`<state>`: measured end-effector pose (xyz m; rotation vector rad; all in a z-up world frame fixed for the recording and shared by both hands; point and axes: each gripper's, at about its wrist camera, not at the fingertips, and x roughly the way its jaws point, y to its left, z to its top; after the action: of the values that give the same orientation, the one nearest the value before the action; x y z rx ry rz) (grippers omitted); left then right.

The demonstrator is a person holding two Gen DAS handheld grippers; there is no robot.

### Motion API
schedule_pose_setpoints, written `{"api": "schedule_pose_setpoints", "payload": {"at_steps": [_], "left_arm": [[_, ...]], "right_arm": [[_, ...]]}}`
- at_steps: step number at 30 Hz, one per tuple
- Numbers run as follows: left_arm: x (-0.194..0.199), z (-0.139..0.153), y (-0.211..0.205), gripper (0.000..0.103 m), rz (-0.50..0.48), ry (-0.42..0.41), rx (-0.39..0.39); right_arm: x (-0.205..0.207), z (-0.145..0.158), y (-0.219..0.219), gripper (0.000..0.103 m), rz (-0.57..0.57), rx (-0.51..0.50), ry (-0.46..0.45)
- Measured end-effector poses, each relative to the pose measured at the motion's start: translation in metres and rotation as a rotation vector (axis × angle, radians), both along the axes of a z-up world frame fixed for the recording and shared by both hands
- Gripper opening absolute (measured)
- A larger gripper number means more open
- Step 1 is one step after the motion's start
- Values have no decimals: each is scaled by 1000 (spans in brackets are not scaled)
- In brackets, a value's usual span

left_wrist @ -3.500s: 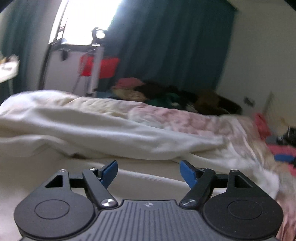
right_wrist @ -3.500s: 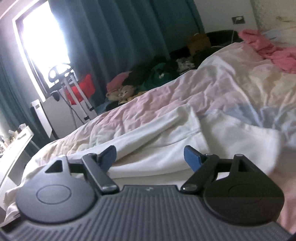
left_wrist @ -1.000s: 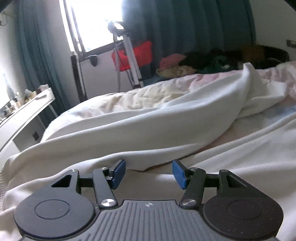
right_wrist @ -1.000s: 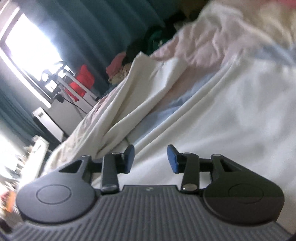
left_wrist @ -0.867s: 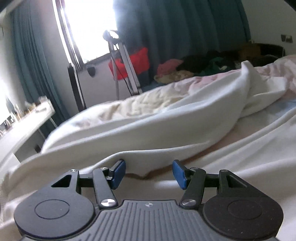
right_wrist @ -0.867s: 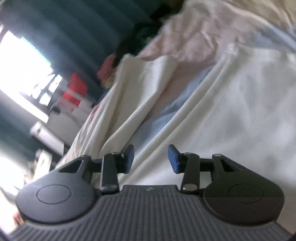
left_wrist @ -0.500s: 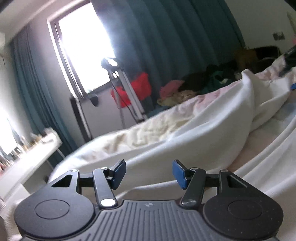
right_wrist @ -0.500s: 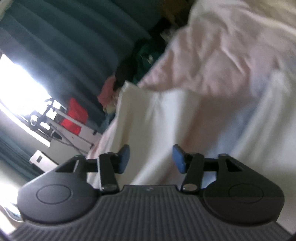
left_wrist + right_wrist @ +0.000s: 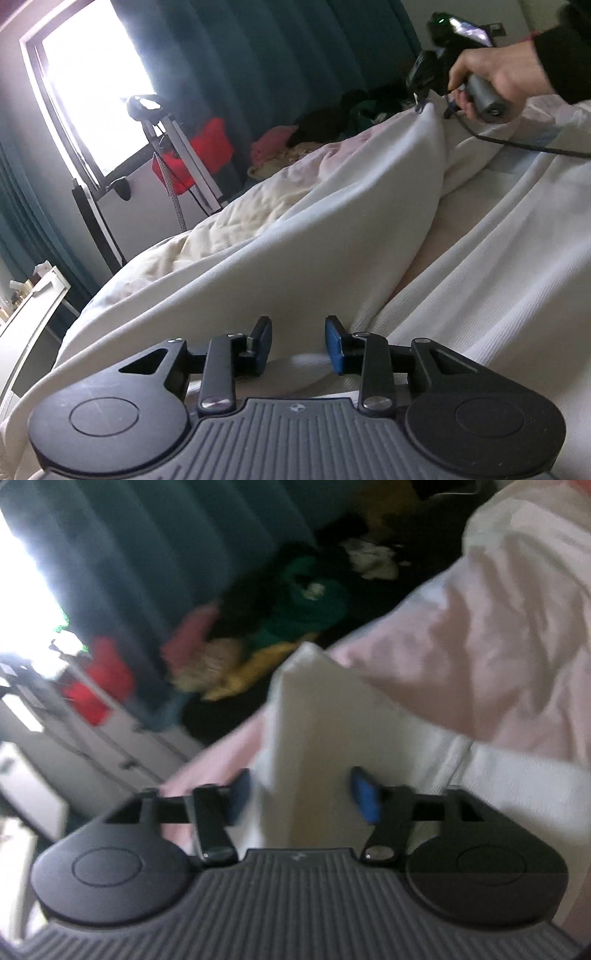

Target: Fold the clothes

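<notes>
Left wrist view
- left gripper (image 9: 298,341): low over the white garment (image 9: 332,236); its jaws have just been closing, now stand narrowly apart, with nothing pinched between the blue pads (image 9: 334,345).
- white garment: spread across the bed (image 9: 236,221), a long fold running from near left up to the far right.
- right gripper (image 9: 421,105): far right, held in a hand (image 9: 491,79) with a dark sleeve (image 9: 565,48), its tips at the raised peak of the garment; whether it pinches the cloth cannot be told from here.
- background: teal curtain (image 9: 258,55), bright window (image 9: 96,85).

Right wrist view (blurred)
- right gripper (image 9: 301,794): jaws have just been closing; a white garment (image 9: 314,716) corner stands between the pads, which seem not to press on it yet.
- pink bedding (image 9: 509,635): right of the corner.
- clothes pile (image 9: 295,602): far behind.
</notes>
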<state>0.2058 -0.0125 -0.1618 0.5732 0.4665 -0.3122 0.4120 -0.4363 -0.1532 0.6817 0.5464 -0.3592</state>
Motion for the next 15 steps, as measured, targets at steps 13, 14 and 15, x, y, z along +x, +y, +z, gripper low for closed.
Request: {"api": "schedule_pose_setpoints", "payload": {"at_steps": [13,14,15], "left_arm": [[-10,72,83,0,149,-69,-475],[-13,75,87,0,147,-65,-493],[-15,78,90,0,144,-61,-507]], "right_arm": [[-57,150,0,5,35,-83,-462],[-71,158,-1,5,29,-108,-483],[-86,163,-3,5,21,-130,-500]]}}
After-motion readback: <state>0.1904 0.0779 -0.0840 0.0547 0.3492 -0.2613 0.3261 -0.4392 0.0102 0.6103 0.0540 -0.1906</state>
